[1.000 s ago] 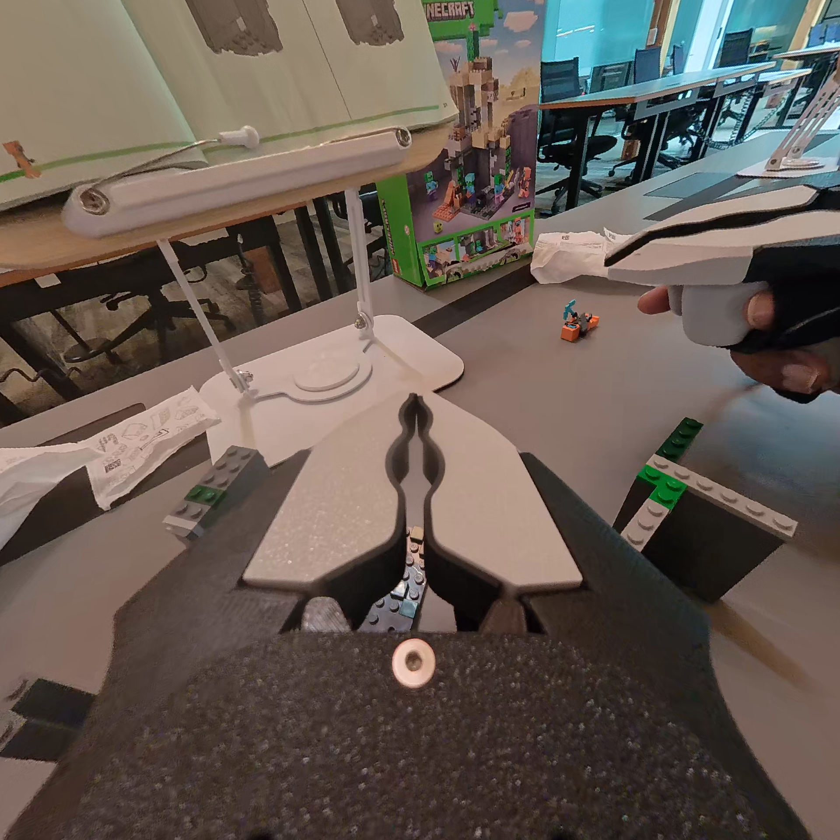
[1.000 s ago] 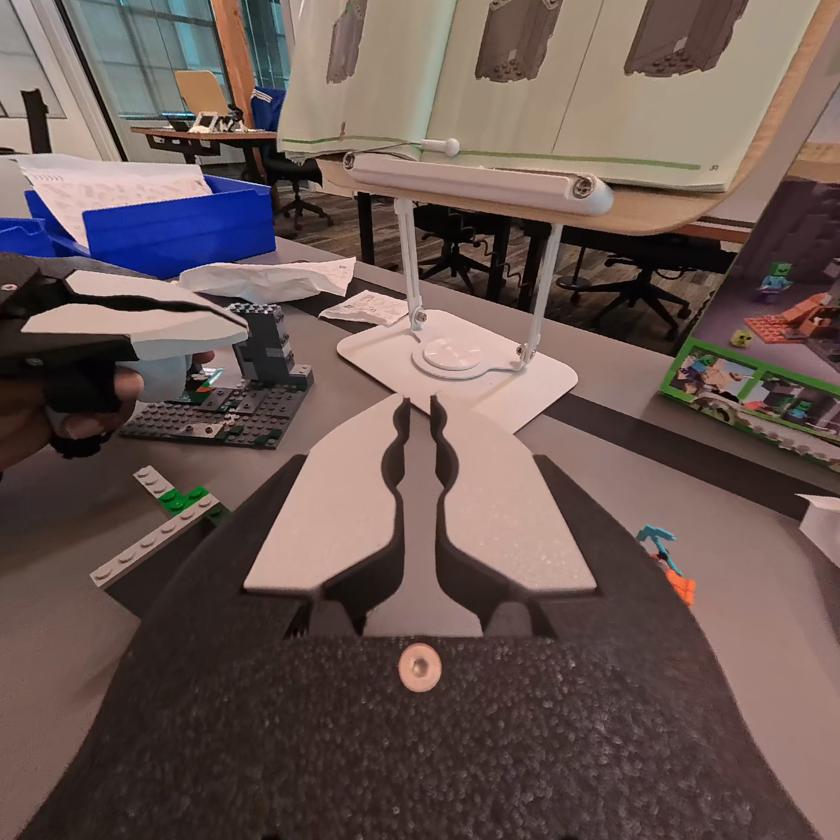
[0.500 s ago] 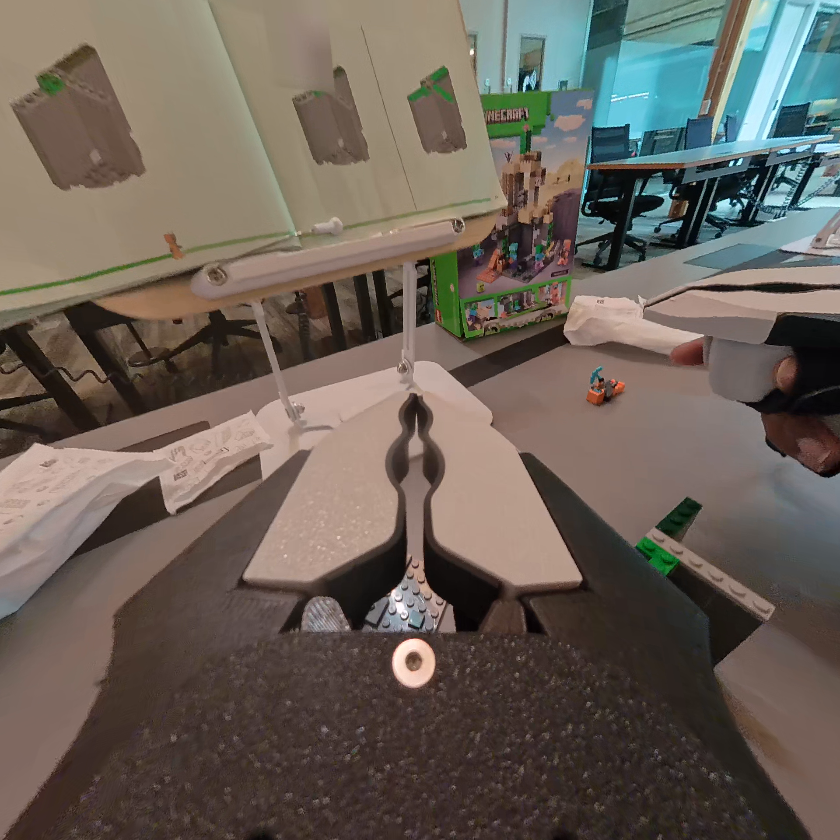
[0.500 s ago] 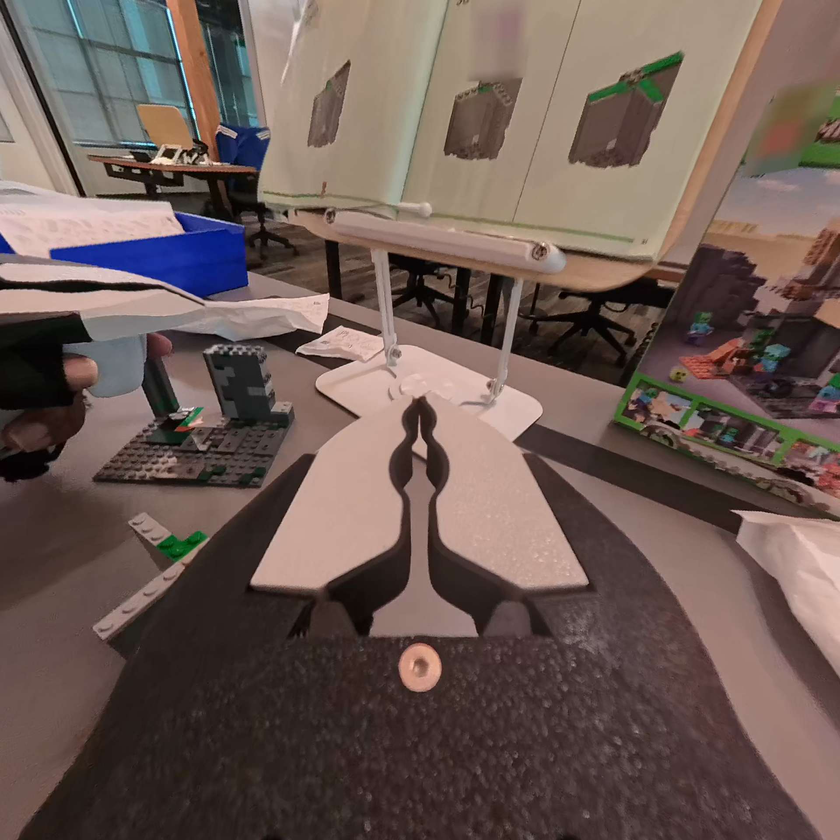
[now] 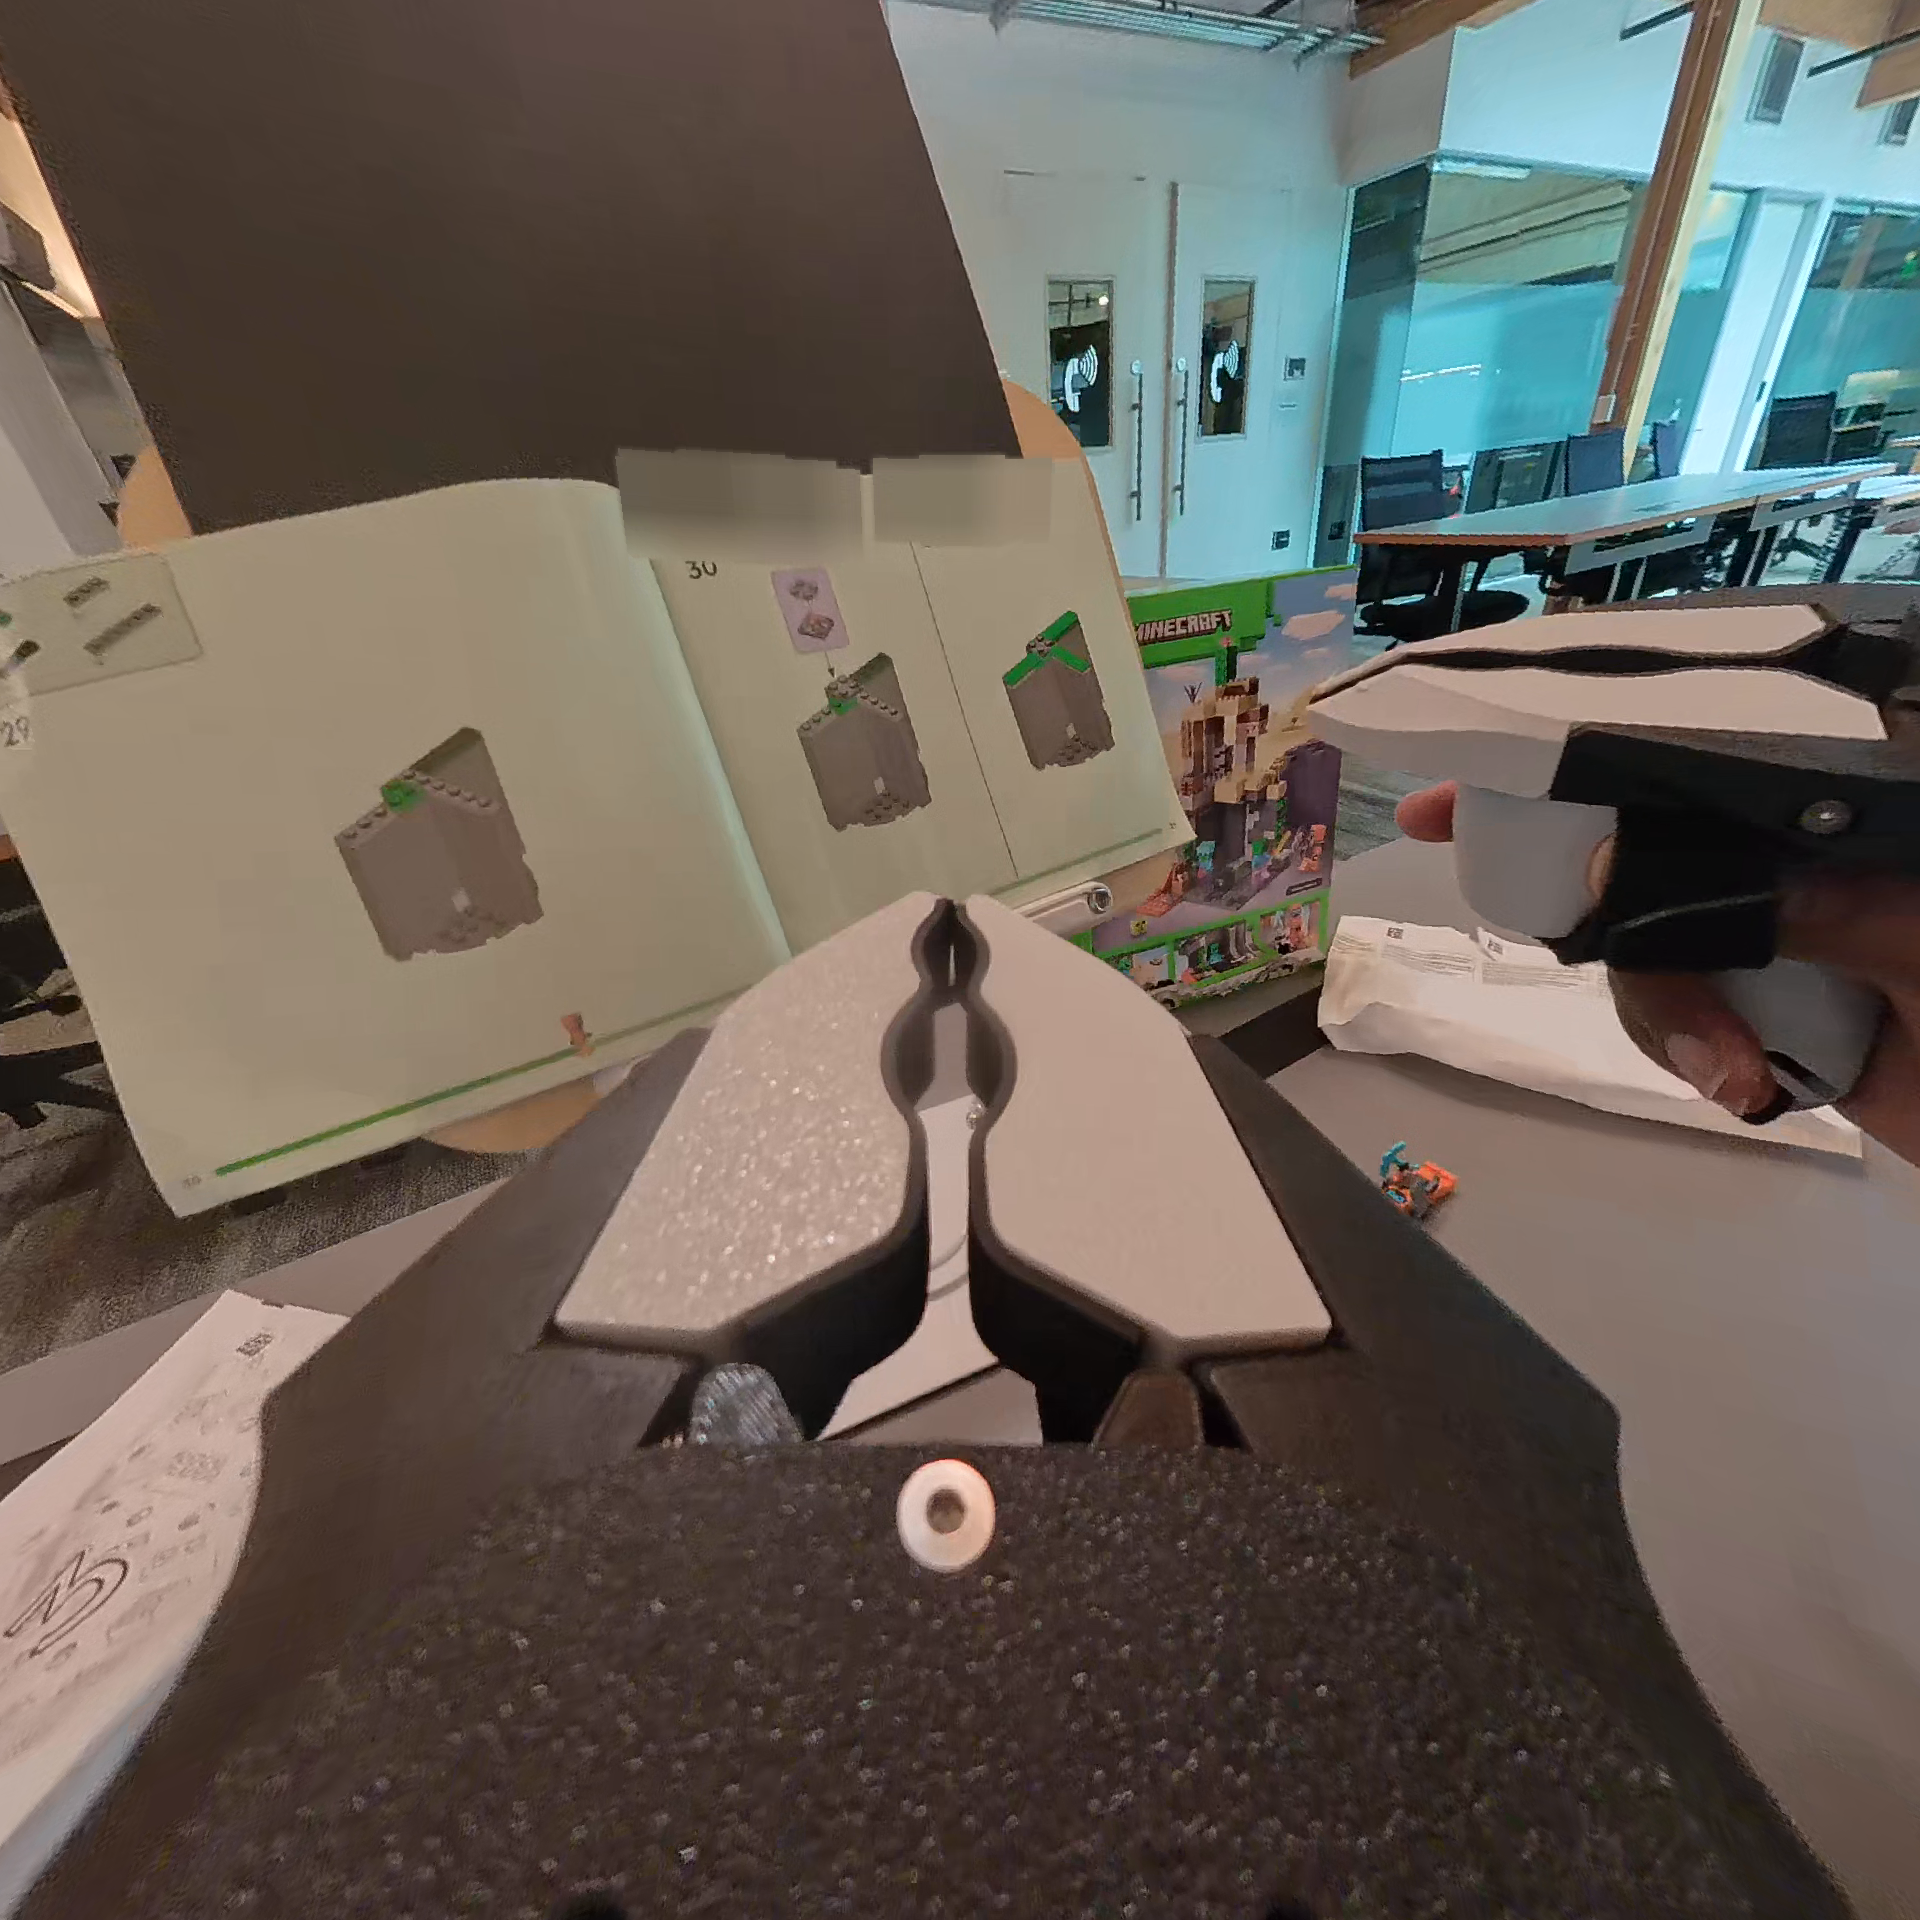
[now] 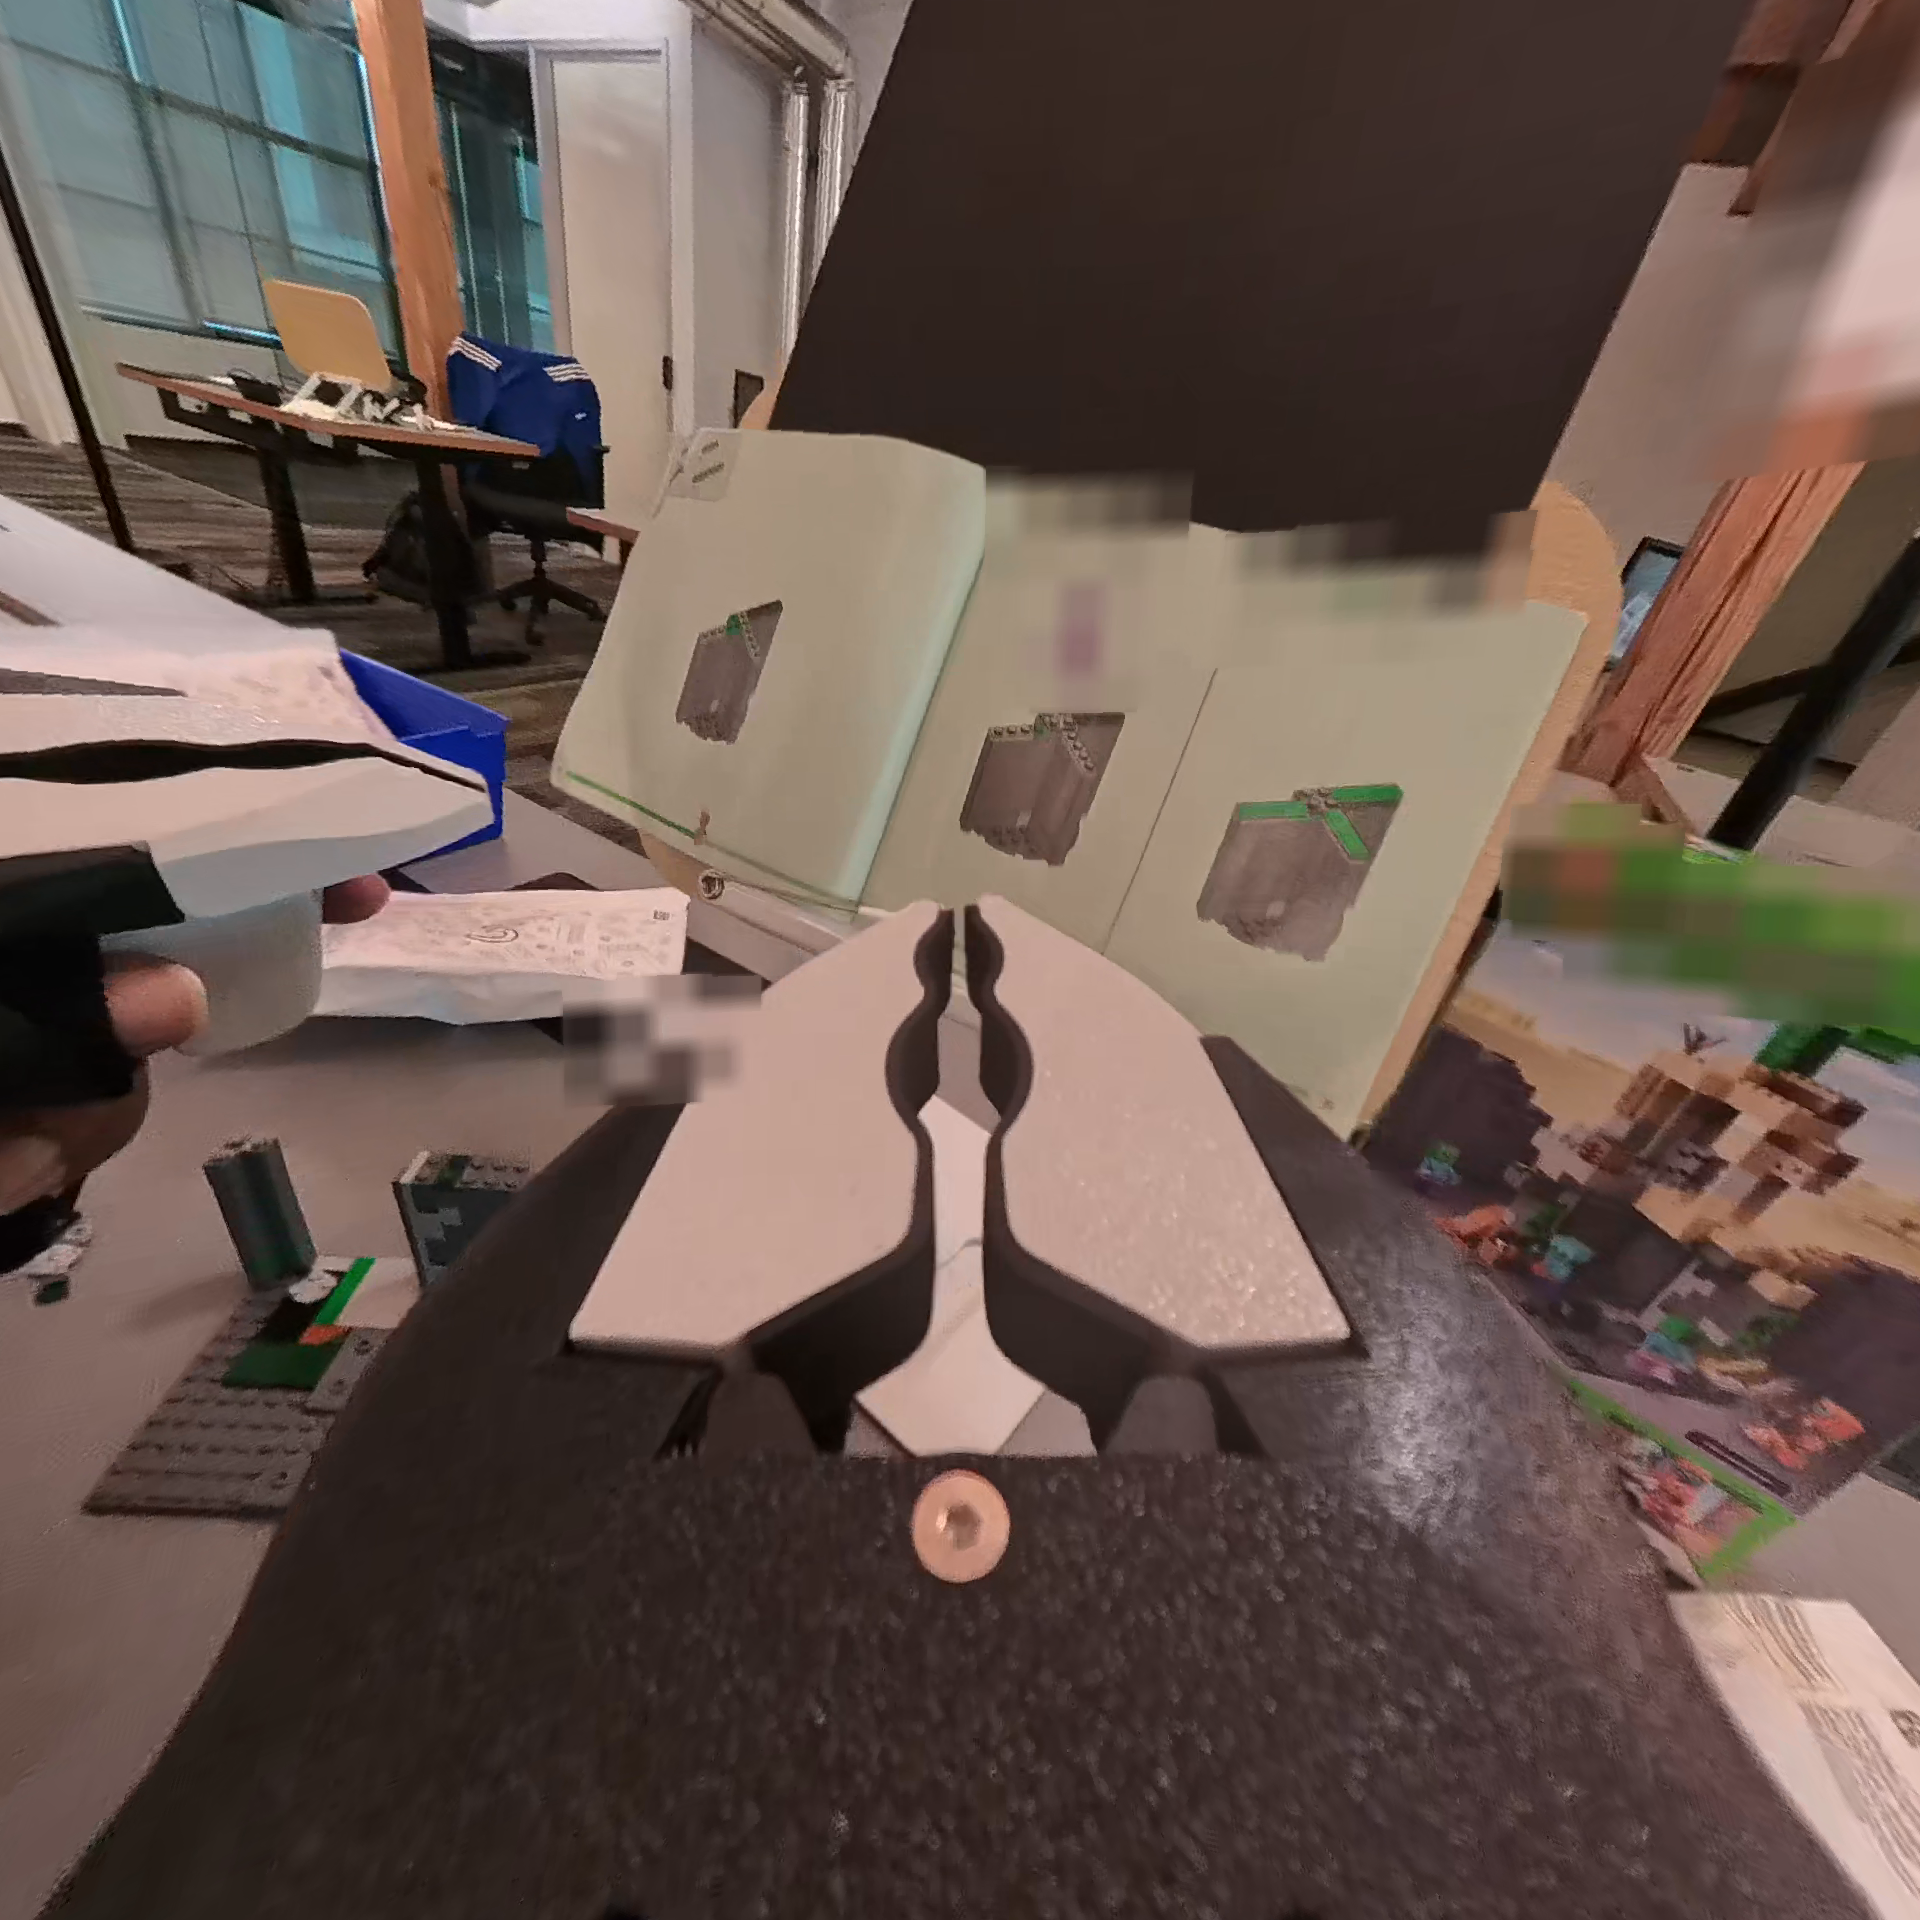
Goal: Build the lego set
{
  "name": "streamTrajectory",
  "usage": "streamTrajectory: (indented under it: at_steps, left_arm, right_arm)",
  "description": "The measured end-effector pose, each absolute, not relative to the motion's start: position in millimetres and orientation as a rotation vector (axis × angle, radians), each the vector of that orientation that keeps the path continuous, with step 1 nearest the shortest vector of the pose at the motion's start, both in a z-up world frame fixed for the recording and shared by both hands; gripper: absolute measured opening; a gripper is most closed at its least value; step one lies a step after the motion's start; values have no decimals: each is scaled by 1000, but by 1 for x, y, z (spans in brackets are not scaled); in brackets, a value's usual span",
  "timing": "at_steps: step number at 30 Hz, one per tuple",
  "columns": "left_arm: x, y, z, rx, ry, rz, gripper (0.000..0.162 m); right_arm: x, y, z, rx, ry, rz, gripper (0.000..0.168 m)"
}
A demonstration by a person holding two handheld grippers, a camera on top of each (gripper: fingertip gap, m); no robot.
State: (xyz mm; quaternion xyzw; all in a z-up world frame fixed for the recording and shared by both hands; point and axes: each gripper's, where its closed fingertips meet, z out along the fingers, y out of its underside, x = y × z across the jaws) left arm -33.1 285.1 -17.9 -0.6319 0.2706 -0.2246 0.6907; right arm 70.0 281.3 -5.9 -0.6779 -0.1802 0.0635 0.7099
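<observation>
One grey brick baseplate with green patches and two short dark towers sits on the worktop at left, near the open instruction booklet. Left claw and right claw both pinched together, empty.

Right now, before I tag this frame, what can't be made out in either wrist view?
- Baseplate build, right wrist view: its right side is hidden behind the right gripper.
- Lego box, right wrist view: upper part blurred, right side cut off by the frame edge.
- Instruction booklet, left wrist view: top covered by mosaic patches, lower middle hidden by the left gripper.
- Orange figure, left wrist view: too small to identify.
</observation>
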Motion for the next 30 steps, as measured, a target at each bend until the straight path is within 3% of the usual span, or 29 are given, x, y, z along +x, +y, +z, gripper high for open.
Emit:
streamTrajectory:
  at_steps: [16,30]
  left_arm:
    - [-61,310,-42,-1494,532,-469,0]
    - [-64,303,-38,-1468,540,-471,0]
  right_arm:
    - [72,314,-21,-1535,-335,134,0]
    - [36,392,37,-1457,-395,83,0]
